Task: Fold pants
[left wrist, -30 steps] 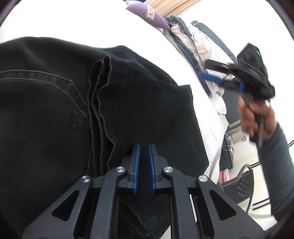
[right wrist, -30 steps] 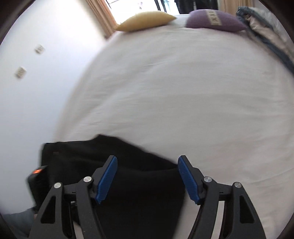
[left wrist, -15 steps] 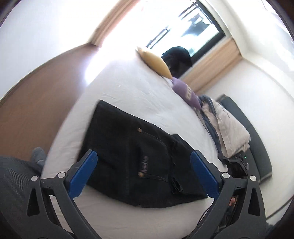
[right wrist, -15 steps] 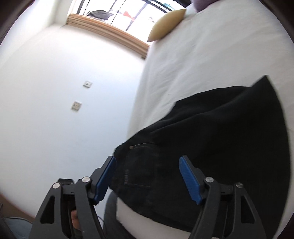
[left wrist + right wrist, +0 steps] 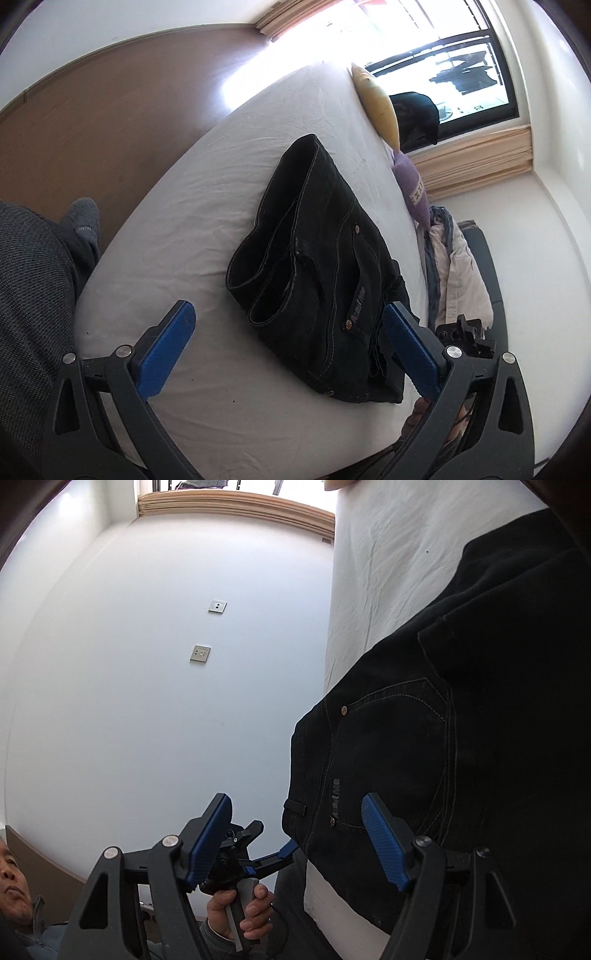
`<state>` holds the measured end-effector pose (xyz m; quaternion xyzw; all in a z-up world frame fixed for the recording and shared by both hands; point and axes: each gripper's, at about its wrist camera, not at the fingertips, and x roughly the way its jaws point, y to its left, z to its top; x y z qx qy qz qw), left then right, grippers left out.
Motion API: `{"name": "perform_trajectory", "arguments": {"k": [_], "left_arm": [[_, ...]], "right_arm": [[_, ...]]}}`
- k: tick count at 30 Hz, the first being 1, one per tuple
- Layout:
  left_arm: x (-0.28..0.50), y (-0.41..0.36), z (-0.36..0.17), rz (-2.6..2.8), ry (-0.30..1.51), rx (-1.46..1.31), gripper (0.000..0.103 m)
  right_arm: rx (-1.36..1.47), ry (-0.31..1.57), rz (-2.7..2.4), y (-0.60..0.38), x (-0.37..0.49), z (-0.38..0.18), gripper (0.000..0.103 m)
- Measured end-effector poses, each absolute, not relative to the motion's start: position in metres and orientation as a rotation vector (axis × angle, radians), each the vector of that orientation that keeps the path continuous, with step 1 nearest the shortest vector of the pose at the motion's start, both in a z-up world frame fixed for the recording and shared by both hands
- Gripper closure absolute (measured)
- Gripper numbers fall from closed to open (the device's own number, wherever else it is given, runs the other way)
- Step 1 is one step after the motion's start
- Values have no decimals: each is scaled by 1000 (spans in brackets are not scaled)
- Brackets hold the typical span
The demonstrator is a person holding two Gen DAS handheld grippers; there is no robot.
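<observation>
The black pants (image 5: 325, 266) lie folded on the white bed (image 5: 221, 184), waistband and back pocket toward me, leg hems to the left. My left gripper (image 5: 288, 321) hovers short of them, wide open and holding nothing. The right wrist view shows the same pants (image 5: 443, 738) at the bed's (image 5: 388, 572) corner. My right gripper (image 5: 297, 805) stands open beside the waistband without touching it. Past its fingers a hand (image 5: 236, 904) holds the left gripper (image 5: 275, 836). A bit of the right gripper's body (image 5: 465, 332) shows behind my left gripper's right finger.
A yellow pillow (image 5: 376, 99) and a purple pillow (image 5: 413, 181) lie at the bed's far edge. A pile of clothes (image 5: 454, 266) sits at the right. The person's leg (image 5: 29, 295) and socked foot (image 5: 81, 225) stand by the wooden floor (image 5: 92, 129). A wall with sockets (image 5: 201, 653) is left.
My left gripper was shut low over the pants, then opened wide and pulled back and rolled. My right gripper swung from facing across the bed toward the bed's corner and the wall.
</observation>
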<state>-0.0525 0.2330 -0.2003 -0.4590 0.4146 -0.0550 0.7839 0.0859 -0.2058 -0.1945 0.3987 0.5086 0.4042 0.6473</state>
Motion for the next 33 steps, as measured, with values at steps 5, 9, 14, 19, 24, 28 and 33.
{"name": "perform_trajectory", "arguments": {"k": [5, 9, 14, 19, 24, 28, 33], "left_arm": [[-38, 234, -219, -98, 882, -1032, 8], [-29, 237, -228, -86, 891, -1045, 37], [-27, 236, -232, -94, 902, -1074, 83], [-31, 232, -208, -85, 868, -1041, 93], [-27, 203, -150, -134, 813, -883, 94], [-19, 168, -106, -206, 788, -788, 94], [2, 89, -68, -319, 802, -603, 94]], "right_arm": [[896, 1257, 782, -214, 92, -227, 31], [903, 1249, 768, -216, 90, -231, 34], [912, 1253, 769, -222, 89, -231, 34], [913, 1239, 772, -225, 88, -232, 34], [945, 1221, 776, -227, 87, -234, 34], [1017, 1213, 767, -239, 86, -233, 30], [964, 1176, 786, -263, 86, -195, 16]]}}
